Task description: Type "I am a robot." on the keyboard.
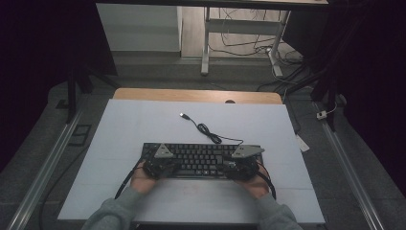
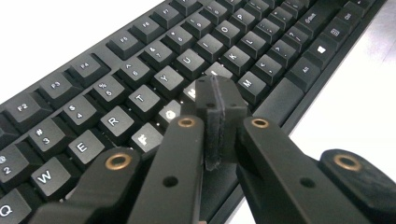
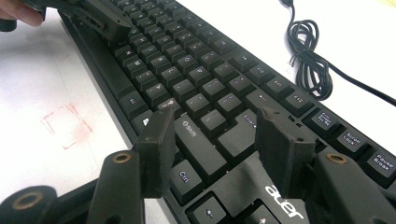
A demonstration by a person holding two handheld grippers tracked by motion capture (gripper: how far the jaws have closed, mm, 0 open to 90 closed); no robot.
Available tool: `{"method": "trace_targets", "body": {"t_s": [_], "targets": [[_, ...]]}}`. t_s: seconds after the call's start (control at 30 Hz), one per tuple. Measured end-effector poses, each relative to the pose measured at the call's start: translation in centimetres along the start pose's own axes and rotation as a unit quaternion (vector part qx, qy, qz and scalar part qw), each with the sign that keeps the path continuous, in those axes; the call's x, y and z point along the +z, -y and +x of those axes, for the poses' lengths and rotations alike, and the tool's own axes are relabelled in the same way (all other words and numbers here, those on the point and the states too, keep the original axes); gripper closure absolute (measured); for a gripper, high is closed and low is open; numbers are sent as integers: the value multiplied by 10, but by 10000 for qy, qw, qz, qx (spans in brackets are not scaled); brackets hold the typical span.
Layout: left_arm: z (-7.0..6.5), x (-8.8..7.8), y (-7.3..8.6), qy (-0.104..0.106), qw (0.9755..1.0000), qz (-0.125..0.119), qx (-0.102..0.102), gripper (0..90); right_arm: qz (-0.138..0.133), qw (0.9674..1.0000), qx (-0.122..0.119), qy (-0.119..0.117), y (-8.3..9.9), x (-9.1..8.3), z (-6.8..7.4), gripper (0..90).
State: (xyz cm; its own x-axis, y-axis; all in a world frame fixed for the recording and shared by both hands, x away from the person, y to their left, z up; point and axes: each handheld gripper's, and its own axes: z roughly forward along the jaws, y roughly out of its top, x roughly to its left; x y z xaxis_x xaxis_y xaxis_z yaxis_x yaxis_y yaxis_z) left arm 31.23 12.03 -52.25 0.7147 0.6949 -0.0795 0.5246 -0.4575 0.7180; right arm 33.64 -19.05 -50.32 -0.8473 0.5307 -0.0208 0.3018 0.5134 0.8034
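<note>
Keyboard (image 1: 198, 160), black, lies near the front of a white table (image 1: 143, 124), its coiled cable (image 1: 206, 129) trailing away across the top. Left gripper (image 2: 217, 100) hovers over the G and H keys, jaws pressed together on nothing; right gripper (image 3: 212, 135) stands with jaws apart above the right Shift key, holding nothing.

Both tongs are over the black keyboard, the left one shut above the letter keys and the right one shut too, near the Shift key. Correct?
Not quite. The right tongs are open: the right gripper view shows a wide gap between the jaws over the Shift key. The left tongs are indeed shut above the letter keys of the black keyboard.
</note>
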Motion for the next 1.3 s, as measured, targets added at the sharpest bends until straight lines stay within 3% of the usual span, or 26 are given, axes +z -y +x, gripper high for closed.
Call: {"method": "trace_targets", "body": {"t_s": [0.53,0.63,0.9,1.0,1.3], "targets": [[0,2,2,4,10000,79,16,888,9,10000,-2,-31,0,1,0,479],[0,-2,1,-40,10000,-56,24,888,25,10000,-11,-5,0,1,0,479],[13,-20,2,-135,9992,-318,-193,881,43,10000,-5,-15,0,1,0,479],[19,-25,4,-180,9986,-382,-314,824,66,10000,-18,-9,1,2,0,479],[33,-38,10,-460,9966,-404,-558,539,93,10000,1,24,1,2,-1,479]]}}
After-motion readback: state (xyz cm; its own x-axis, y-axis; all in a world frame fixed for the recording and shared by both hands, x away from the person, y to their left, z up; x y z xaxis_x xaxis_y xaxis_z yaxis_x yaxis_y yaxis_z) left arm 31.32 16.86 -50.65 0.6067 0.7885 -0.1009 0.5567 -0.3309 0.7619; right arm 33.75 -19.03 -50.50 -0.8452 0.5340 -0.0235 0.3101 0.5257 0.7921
